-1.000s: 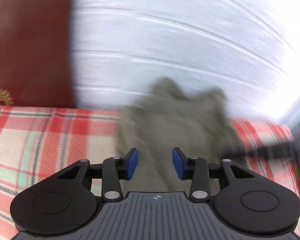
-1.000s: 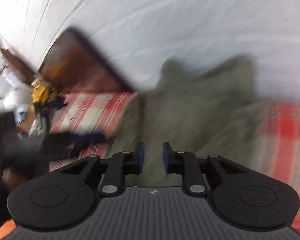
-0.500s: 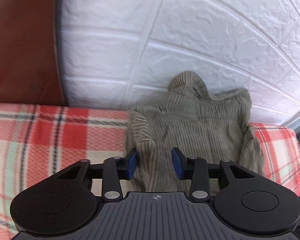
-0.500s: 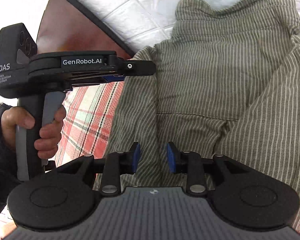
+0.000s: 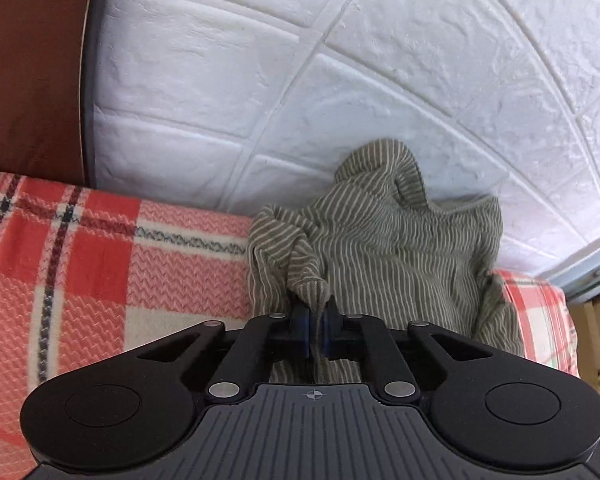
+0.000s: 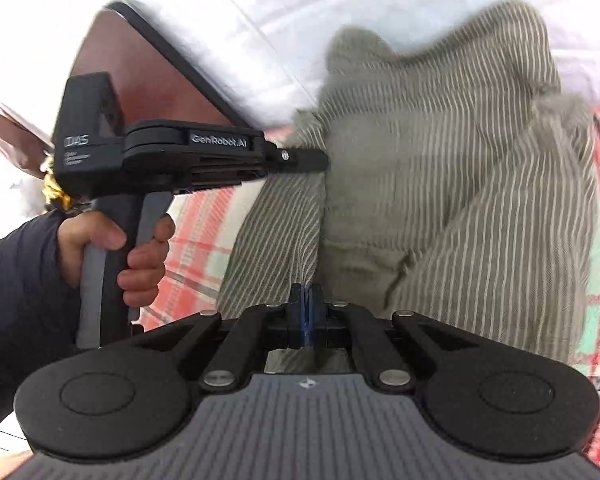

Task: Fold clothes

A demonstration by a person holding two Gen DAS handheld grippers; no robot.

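Note:
An olive garment with thin white stripes (image 5: 400,256) lies crumpled on a red plaid blanket (image 5: 100,260), its top bunched up against the white wall. My left gripper (image 5: 315,328) is closing its jaws on a raised pinch of the garment's left side, and the cloth sits between the blue pads. In the right wrist view the garment (image 6: 440,168) fills the middle. There my right gripper (image 6: 306,312) is shut on a fold at its near edge. The left gripper (image 6: 320,160) pokes into the cloth from the left.
A white brick-pattern wall (image 5: 340,80) rises right behind the garment. A dark brown headboard (image 5: 28,80) stands at the left. A person's hand (image 6: 140,256) in a dark sleeve holds the left gripper's handle. Cardboard boxes (image 5: 596,320) sit past the blanket's right end.
Both grippers came down closer to the garment and their jaws went from apart to pinched on cloth. The left side of the garment is now pulled up into a peak.

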